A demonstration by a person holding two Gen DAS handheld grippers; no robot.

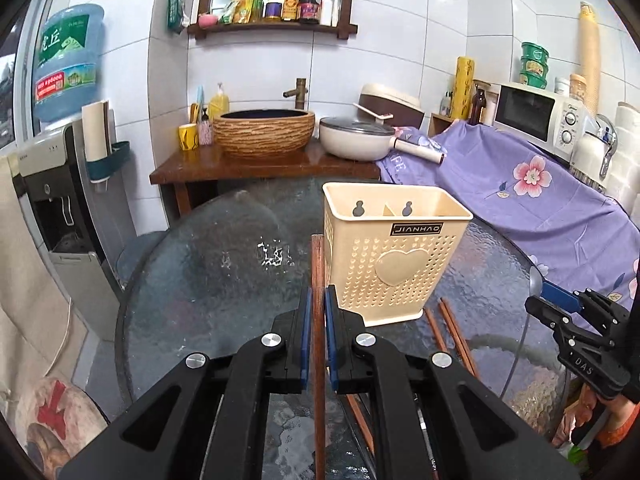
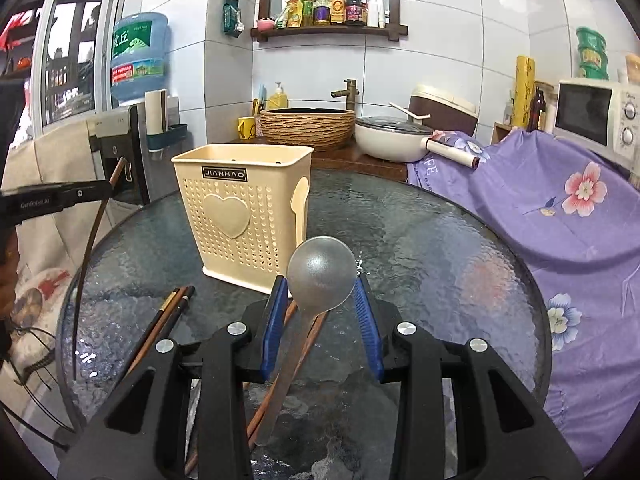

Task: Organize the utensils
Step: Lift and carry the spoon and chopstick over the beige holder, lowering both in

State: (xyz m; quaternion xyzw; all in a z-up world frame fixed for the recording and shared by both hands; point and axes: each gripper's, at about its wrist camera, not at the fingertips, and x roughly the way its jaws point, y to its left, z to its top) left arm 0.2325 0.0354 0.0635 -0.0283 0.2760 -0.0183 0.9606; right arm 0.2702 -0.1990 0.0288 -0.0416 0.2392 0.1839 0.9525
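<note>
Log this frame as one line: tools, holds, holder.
left tool: shut on chopstick | right tool: open around spoon | holder: upright on table

We see the utensil holder [image 2: 244, 216] standing on the glass table [image 2: 440, 248]. Loose chopsticks [image 2: 160, 320] lie before it, the sink basin [image 2: 308, 126] behind.

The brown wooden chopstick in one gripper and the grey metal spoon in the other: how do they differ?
The brown wooden chopstick is thin, straight and dark; the grey metal spoon has a round bowl. The left gripper is shut on the chopstick; the right gripper's jaws stand apart around the spoon. Both point toward the cream perforated holder.
</note>
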